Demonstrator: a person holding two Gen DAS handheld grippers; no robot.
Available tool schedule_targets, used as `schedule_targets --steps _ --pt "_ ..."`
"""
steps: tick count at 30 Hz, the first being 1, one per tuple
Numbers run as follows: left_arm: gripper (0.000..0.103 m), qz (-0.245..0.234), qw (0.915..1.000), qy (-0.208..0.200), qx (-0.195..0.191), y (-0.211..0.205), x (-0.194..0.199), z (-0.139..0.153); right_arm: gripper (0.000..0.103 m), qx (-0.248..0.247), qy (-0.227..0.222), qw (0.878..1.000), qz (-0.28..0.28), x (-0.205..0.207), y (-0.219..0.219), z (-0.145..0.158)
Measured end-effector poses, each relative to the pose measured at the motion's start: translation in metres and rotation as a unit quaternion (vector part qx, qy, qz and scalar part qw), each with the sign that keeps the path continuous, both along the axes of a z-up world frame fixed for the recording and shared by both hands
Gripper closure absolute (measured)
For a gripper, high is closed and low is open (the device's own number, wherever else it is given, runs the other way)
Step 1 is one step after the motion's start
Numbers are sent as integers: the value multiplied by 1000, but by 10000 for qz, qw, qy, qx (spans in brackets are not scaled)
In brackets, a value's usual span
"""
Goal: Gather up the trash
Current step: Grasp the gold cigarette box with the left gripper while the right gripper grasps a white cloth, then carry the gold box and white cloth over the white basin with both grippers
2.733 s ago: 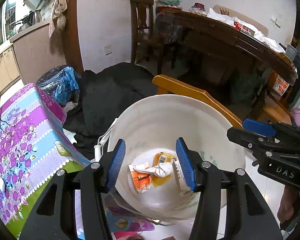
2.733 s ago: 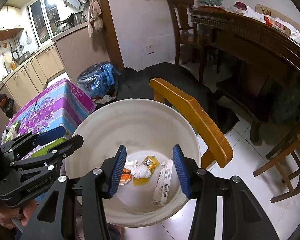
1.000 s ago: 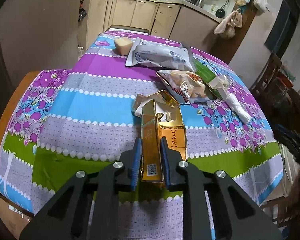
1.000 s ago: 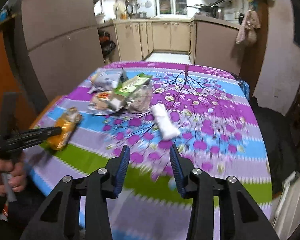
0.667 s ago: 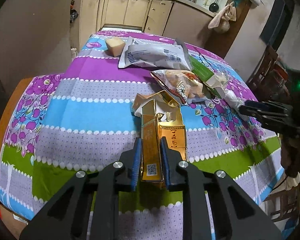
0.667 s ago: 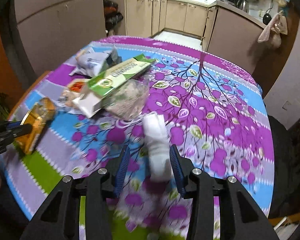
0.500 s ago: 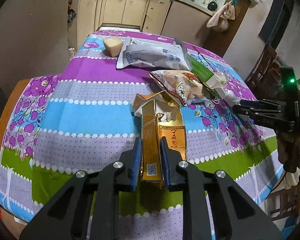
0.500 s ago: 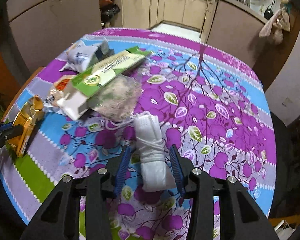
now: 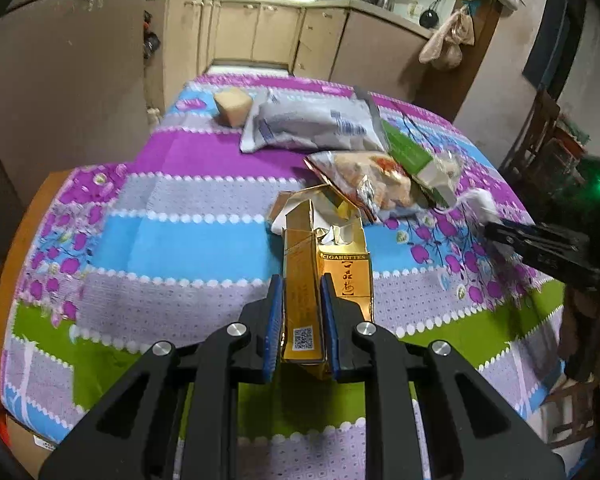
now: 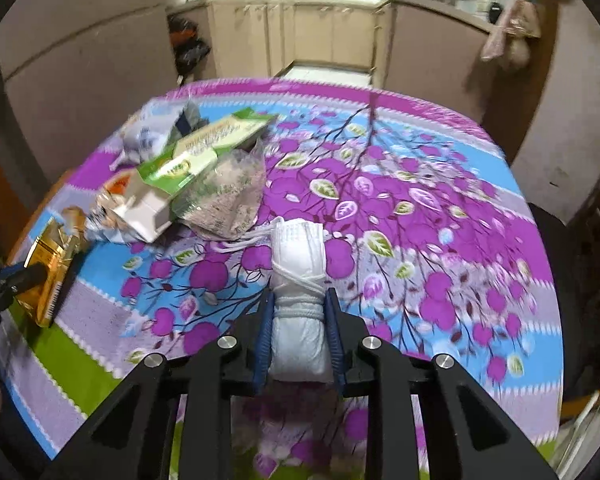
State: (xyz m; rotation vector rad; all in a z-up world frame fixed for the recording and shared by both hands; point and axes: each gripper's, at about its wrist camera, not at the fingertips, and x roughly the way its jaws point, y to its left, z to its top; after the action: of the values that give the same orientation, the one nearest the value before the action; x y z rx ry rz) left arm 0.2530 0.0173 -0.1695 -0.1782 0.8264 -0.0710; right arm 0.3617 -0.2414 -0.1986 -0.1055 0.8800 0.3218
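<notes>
Left gripper (image 9: 301,320): closed on the torn-open gold cardboard cigarette carton (image 9: 324,264), blue pads pressed against its narrow sides. The grip is unchanged over the last second; the carton is held at the near edge of the bench (image 9: 160,240), which is covered by a purple, blue and green flowered cloth.

Right gripper (image 10: 299,330): now clamped on the white rolled face mask bound with its own ear loops (image 10: 298,280). One second ago its pads were open and well short of the roll; half a second ago they straddled it. The roll lies near the bench centre, towards the near edge.

Judgement: both grippers are loaded, so a carry to the bin is what is called for next.

Left on the bench, towards the far-left corner: a green and white long cardboard box (image 10: 196,160), a clear crumpled plastic bag (image 10: 228,196) just beside it, an orange-printed foil snack packet (image 9: 364,184), a grey-white plastic pouch (image 9: 308,126), and a tan wedge-shaped block (image 9: 232,106). Several pieces are therefore still to be collected.
</notes>
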Motion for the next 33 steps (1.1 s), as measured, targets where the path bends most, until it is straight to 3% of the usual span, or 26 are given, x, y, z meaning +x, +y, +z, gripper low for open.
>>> schedule_targets --steps 5,17,33 --pt "85 81 9982 -530 284 -7 -13 27 77 466 -574 9969 -286 -45 -2 28" --pt "85 127 9896 -1306 595 -28 -35 79 77 722 -1921 9777 -447 -137 20 101" --pt "85 -49 9824 -1760 624 -58 -53 116 77 772 -2331 9681 -497 -182 24 141"
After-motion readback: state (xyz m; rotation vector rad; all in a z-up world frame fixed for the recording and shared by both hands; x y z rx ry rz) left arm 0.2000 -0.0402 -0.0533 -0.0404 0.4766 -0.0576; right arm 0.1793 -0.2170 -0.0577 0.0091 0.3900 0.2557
